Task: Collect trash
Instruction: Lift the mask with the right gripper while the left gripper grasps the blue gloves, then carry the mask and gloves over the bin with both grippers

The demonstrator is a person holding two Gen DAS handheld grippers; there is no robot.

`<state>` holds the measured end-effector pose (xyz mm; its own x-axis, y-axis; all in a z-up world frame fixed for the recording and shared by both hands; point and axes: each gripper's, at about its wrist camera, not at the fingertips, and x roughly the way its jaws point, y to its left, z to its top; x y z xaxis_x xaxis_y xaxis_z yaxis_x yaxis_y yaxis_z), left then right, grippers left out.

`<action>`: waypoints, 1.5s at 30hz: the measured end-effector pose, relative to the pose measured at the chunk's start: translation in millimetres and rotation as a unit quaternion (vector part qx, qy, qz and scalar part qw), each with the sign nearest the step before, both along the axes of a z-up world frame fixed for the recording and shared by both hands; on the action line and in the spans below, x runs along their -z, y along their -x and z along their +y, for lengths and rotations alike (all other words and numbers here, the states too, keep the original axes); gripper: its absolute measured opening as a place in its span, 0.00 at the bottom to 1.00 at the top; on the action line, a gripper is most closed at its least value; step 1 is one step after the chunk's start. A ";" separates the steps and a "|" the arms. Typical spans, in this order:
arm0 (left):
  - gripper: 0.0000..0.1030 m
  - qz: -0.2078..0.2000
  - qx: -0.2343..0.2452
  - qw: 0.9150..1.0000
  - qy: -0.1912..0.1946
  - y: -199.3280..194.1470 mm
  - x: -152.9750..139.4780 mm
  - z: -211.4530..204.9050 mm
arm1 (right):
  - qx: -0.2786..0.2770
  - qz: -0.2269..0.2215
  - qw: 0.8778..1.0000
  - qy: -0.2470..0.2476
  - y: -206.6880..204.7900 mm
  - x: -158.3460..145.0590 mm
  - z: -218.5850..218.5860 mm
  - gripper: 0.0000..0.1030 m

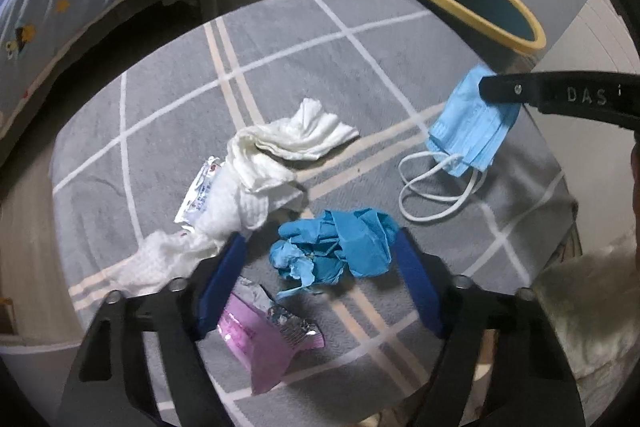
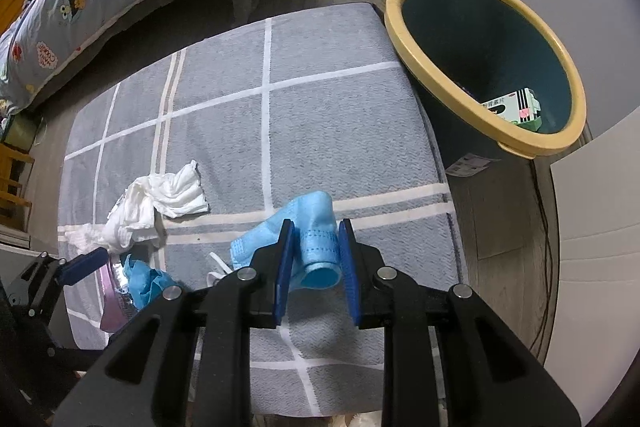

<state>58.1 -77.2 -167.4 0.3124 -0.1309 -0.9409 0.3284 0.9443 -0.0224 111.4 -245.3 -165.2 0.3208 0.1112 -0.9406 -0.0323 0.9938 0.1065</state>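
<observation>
Two grippers work over a grey checked mat (image 2: pixel 320 131) strewn with rubbish, and each is placed for its own piece. Nearest, at the bottom centre of the right wrist view, the right gripper (image 2: pixel 316 259) has its blue pads pressed against a folded blue face mask (image 2: pixel 316 227); the jaws are nearly together with the mask pinched between them, its upper end sticking out beyond the tips and one white ear loop trailing on the mat at lower left. The hold looks like a lifting grasp, taken so the mask can go to the bin.

In the left wrist view, the left gripper (image 1: pixel 320 259) stands wide open at bottom centre, its pads either side of a crumpled blue glove (image 1: pixel 336 251), apparently lined up to close on it; whether the pads touch it I cannot tell. A pink wrapper (image 1: pixel 264 343) lies just below the glove, between the fingers' bases. To the left of the glove sits a heap of white tissue (image 1: pixel 272 159), with a small printed sachet (image 1: pixel 200 191) tucked at its left edge.

Farthest, at the upper right of both views, a dark bin with a yellow rim (image 2: pixel 404 15) stands just off the mat's corner, a green carton (image 2: pixel 516 107) already inside. It stands close enough that, to my eye, each piece needs only a short carry.
</observation>
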 end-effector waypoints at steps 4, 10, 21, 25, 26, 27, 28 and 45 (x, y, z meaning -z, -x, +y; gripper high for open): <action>0.46 0.008 0.008 1.000 0.005 -0.4 0.6 -0.3 | -0.003 -0.001 1.000 0.001 0.5 1.3 4.8 0.22; 0.19 0.008 0.011 1.000 0.019 0.9 -6.0 1.5 | 0.000 -0.004 1.000 -0.003 0.6 -0.2 4.5 0.22; 0.18 -0.040 0.018 0.998 0.040 2.4 -36.3 0.6 | 0.004 -0.022 1.000 -0.014 0.3 -12.8 1.9 0.22; 0.18 -0.076 0.019 0.996 0.048 0.5 -53.0 4.2 | 0.003 -0.041 0.999 -0.018 -1.5 -27.0 0.1 0.22; 0.18 -0.084 0.018 0.995 0.050 -0.4 -57.4 5.1 | 0.003 -0.050 0.999 -0.019 -2.2 -32.9 -0.8 0.22; 0.18 -0.090 0.017 0.994 0.052 -1.2 -61.0 5.8 | 0.004 -0.054 0.998 -0.020 -2.7 -36.0 -1.1 0.22; 0.18 -0.094 0.015 0.994 0.056 -2.4 -64.2 7.1 | 0.003 -0.059 0.998 -0.021 -3.4 -39.9 -1.6 0.22; 0.18 -0.153 -0.014 0.986 0.063 -19.2 -97.6 23.6 | 0.013 -0.156 0.986 -0.064 -20.9 -123.4 -41.7 0.22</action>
